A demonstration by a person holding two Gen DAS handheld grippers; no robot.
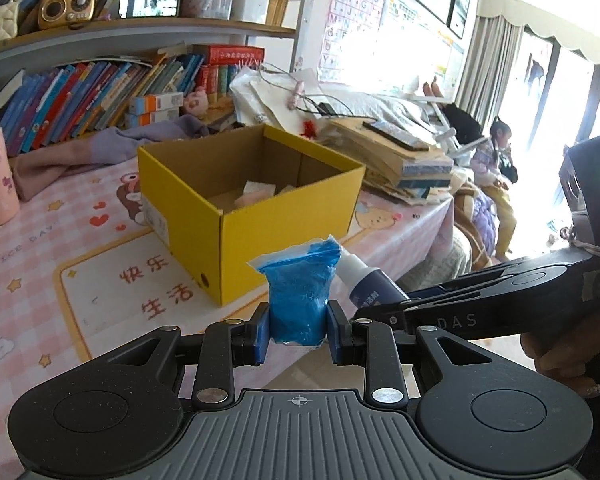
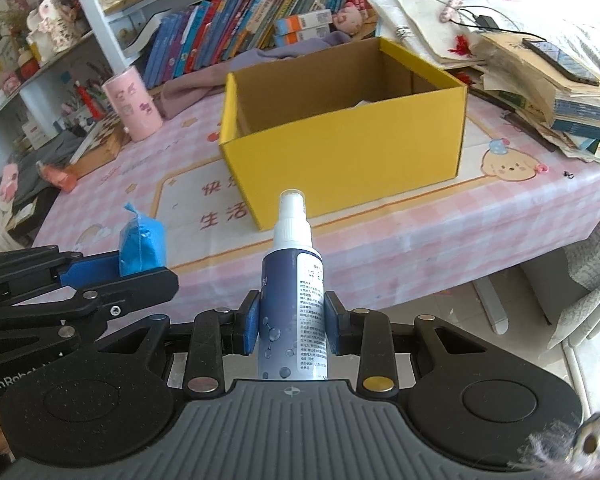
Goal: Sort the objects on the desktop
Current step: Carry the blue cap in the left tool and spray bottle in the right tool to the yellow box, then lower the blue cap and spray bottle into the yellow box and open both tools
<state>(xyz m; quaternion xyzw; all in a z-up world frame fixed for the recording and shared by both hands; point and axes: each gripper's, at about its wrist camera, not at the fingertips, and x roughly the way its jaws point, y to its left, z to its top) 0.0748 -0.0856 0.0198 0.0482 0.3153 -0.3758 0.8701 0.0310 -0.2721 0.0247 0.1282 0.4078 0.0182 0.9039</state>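
My left gripper [image 1: 298, 334] is shut on a small blue plastic bag [image 1: 298, 296], held upright above the near edge of the table. The same bag [image 2: 142, 242] and the left gripper [image 2: 140, 266] show at the lower left of the right wrist view. My right gripper [image 2: 291, 326] is shut on a blue and white spray bottle [image 2: 294, 292], nozzle pointing up and away. That bottle [image 1: 369, 280] and the right gripper [image 1: 399, 304] sit just right of the bag in the left wrist view. An open yellow cardboard box [image 1: 260, 216] [image 2: 351, 152] stands on the table ahead of both grippers, with some pale items inside.
The table wears a pink checked cloth [image 2: 439, 232]. A pink cup [image 2: 132, 104] stands at the left, a pile of books and papers with a phone [image 2: 559, 92] at the right. Book shelves [image 1: 100, 96] line the back. A person [image 1: 497, 176] sits beyond the table's right end.
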